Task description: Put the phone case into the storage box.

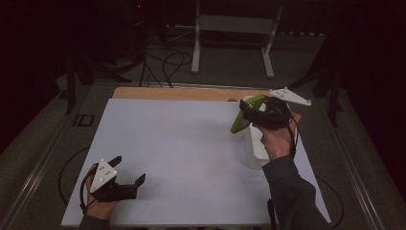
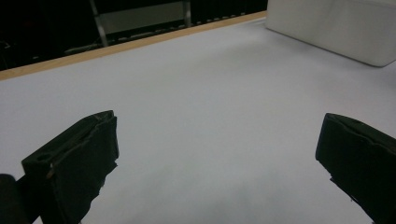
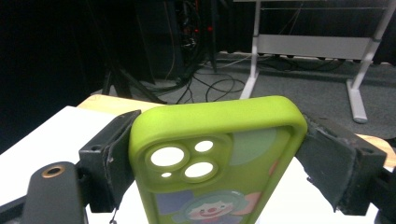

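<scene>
A dim, dark room. A bench (image 1: pixel 191 143) with a pale sheet over a wooden top stands on grey carpeted floor (image 1: pixel 225 67). Beyond it, black cables (image 1: pixel 165 62) trail across the floor beside a white metal frame (image 1: pixel 234 28) on two legs. The far wall is lost in shadow.

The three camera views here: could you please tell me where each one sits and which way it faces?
High view: above the person's side, looking forward and down on the table; both forearms, left gripper, right gripper.
Left gripper view: on the left gripper, facing the white bin.
Right gripper view: on the right gripper, facing the green phone case.
Shared: high and left views show the bin.
</scene>
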Motion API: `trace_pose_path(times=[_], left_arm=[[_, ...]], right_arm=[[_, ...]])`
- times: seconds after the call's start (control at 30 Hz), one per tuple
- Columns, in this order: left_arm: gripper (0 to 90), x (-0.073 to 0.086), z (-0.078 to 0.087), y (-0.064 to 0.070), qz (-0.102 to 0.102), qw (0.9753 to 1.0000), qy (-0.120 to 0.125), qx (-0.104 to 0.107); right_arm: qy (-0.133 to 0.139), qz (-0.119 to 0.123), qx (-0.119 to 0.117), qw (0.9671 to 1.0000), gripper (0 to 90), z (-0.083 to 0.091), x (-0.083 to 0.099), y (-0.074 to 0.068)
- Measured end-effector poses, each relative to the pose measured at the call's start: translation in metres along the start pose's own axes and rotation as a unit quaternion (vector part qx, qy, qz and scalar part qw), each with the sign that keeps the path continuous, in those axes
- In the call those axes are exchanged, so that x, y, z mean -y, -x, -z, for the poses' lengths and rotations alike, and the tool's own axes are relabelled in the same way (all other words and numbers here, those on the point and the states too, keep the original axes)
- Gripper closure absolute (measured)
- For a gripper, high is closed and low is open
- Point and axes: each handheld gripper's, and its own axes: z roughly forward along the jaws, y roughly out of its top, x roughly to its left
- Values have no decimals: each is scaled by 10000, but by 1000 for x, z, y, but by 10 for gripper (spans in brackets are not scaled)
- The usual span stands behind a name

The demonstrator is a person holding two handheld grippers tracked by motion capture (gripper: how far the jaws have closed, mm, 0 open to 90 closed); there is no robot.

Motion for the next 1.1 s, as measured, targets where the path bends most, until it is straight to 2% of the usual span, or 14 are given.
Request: trace_pose_path(times=[1.1], left_arm=[[0, 1, 0, -1, 29, 10000, 15, -24]], right_arm=[[-17, 30, 462, 9989, 172, -11, -18, 15]])
